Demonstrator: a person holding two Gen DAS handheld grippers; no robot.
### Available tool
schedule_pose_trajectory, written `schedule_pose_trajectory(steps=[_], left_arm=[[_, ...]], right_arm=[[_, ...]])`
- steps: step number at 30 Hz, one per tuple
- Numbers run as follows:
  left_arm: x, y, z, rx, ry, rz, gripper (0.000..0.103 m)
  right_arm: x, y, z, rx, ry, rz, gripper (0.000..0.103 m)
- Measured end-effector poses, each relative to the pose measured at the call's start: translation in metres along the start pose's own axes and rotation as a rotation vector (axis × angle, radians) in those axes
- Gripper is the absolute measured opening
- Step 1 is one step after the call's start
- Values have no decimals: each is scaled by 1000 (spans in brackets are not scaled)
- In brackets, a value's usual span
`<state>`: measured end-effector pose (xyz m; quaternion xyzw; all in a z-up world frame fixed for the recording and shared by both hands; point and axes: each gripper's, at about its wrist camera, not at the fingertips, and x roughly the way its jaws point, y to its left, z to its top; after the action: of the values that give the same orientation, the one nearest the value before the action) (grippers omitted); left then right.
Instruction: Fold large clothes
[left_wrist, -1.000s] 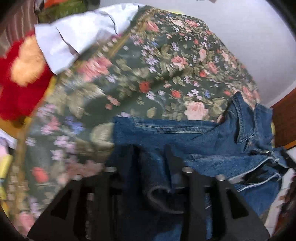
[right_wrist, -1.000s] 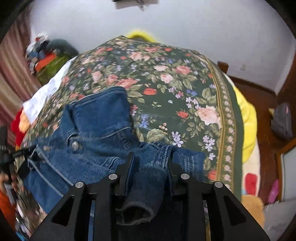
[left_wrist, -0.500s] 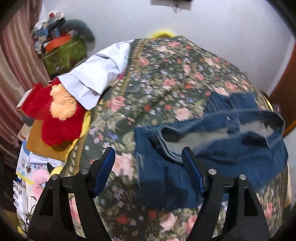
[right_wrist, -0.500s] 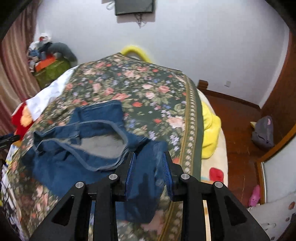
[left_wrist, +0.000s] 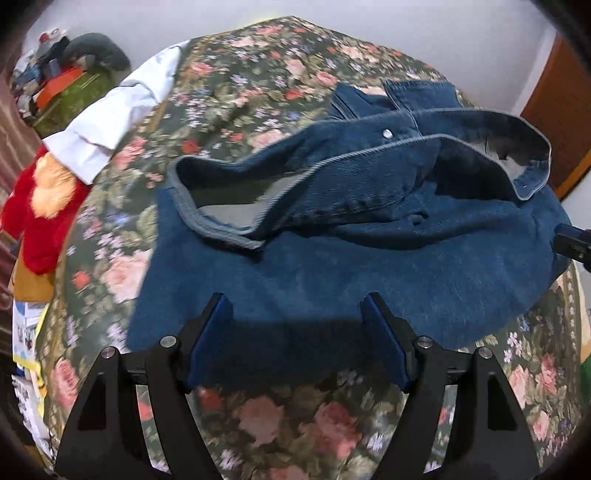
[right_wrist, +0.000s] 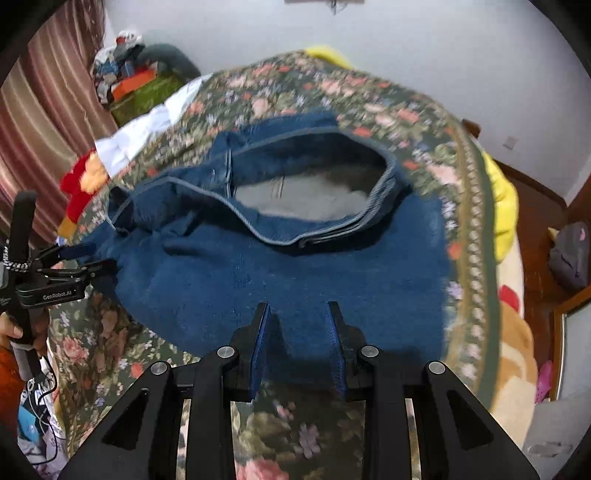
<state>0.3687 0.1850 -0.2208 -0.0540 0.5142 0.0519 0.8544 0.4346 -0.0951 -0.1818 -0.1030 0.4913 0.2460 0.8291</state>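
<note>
Blue denim jacket (left_wrist: 332, 236) lies spread on the floral bedspread (left_wrist: 258, 417), long axis crosswise to both grippers, just ahead of the fingers. Left gripper (left_wrist: 295, 332) — jaws wide apart, nothing held. Right gripper (right_wrist: 297, 347) — jaws narrow, near hem between them; grip can't be confirmed. Right is nearer.

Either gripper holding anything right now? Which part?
Right gripper pinches the denim jacket at its near edge. Left gripper holds nothing; its jaws stand wide over the fabric.
</note>
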Motion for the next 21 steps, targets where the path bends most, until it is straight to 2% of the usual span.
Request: schedule_pose_trajectory(steps=[4, 7, 9, 11, 13, 17, 19, 21], left_arm=[[20, -4, 18, 25, -14, 30, 75], [38, 4, 38, 21, -24, 117, 75], [46, 17, 53, 0, -44, 174, 75], [49, 34, 66, -39, -74, 195, 75], [52, 50, 76, -87, -89, 173, 75], [67, 71, 90, -172, -73, 115, 80], [73, 75, 90, -179, -74, 123, 83], [75, 73, 88, -170, -71, 143, 84]], right_arm=[[31, 7, 19, -30, -3, -28, 25], [57, 6, 40, -17, 28, -40, 25], [64, 2, 54, -3, 3, -63, 25], [68, -3, 71, 1, -46, -128, 25], [71, -12, 85, 20, -83, -165, 25], [81, -33, 107, 100, -100, -176, 25], [77, -39, 113, 138, -131, -180, 25], [69, -42, 116, 156, -176, -263, 25]])
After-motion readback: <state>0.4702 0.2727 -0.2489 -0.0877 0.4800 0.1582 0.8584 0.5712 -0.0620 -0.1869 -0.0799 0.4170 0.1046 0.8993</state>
